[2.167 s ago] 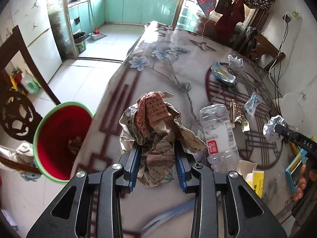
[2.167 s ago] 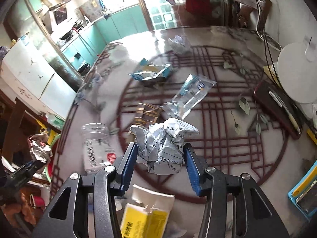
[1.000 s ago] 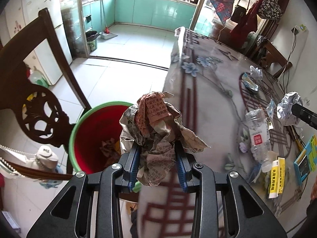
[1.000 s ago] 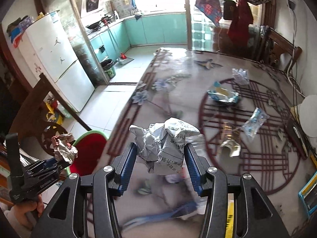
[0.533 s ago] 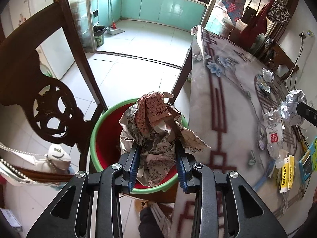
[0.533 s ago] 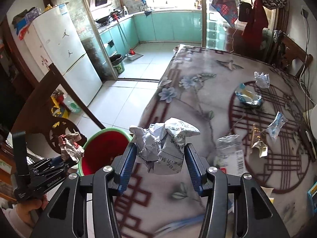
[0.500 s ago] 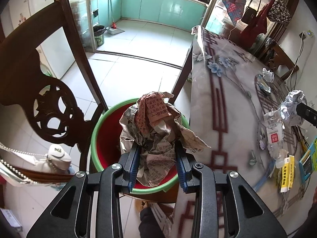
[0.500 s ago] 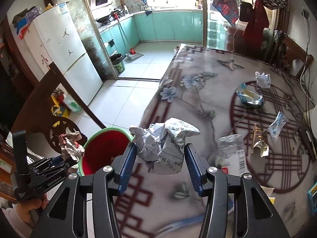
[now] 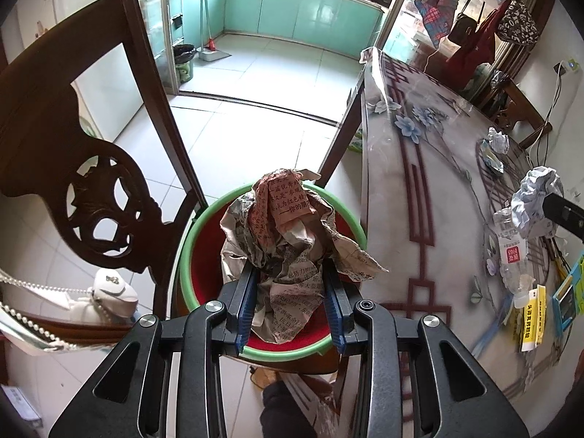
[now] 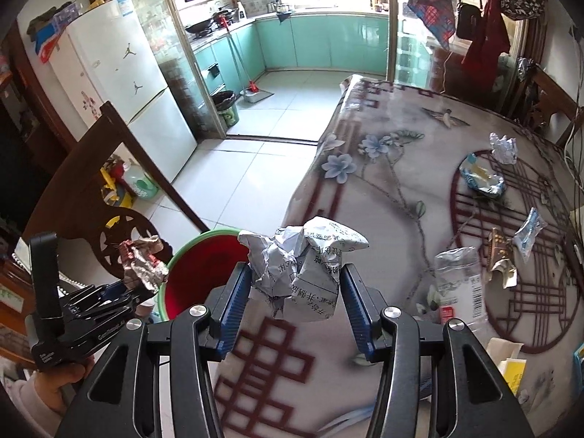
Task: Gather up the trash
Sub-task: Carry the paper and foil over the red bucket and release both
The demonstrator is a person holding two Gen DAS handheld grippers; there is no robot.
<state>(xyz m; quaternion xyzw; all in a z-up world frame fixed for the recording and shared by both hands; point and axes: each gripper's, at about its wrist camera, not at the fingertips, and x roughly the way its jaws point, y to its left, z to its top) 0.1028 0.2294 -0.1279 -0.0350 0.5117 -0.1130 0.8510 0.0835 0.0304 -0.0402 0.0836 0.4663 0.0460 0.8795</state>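
My left gripper [image 9: 291, 294] is clamped on a crumpled newspaper wad [image 9: 288, 241], pink and grey print, blue pads pressing both sides. It hangs right over the bin [image 9: 204, 226], red inside with a green rim, which stands on the floor tight against the table [image 9: 430, 197] edge. A dark carved chair [image 9: 73, 146] is just left of the bin, a white beaded bag [image 9: 109, 292] hanging on it. My right gripper [image 10: 296, 294] is clamped on a white paper ball [image 10: 303, 262], held over the table's near edge, bin down to its left; my left hand [image 10: 62, 379] shows at bottom left in that view. On the table to the right: a flattened clear bottle [image 10: 458, 284], beside it a brown wrapper [image 10: 502, 255] and a clear blue-print wrapper [image 10: 529, 230]. A yellow-white box [image 10: 511, 368] sits at the near right edge. Further back: a blue-silver packet [image 10: 480, 179] and a small foil wad [image 10: 503, 148]. Far end: white fridge [image 10: 124, 84], teal kitchen cabinets [image 10: 328, 40], a broom [image 10: 241, 54] leaning there, clothes and bags hanging at upper right.
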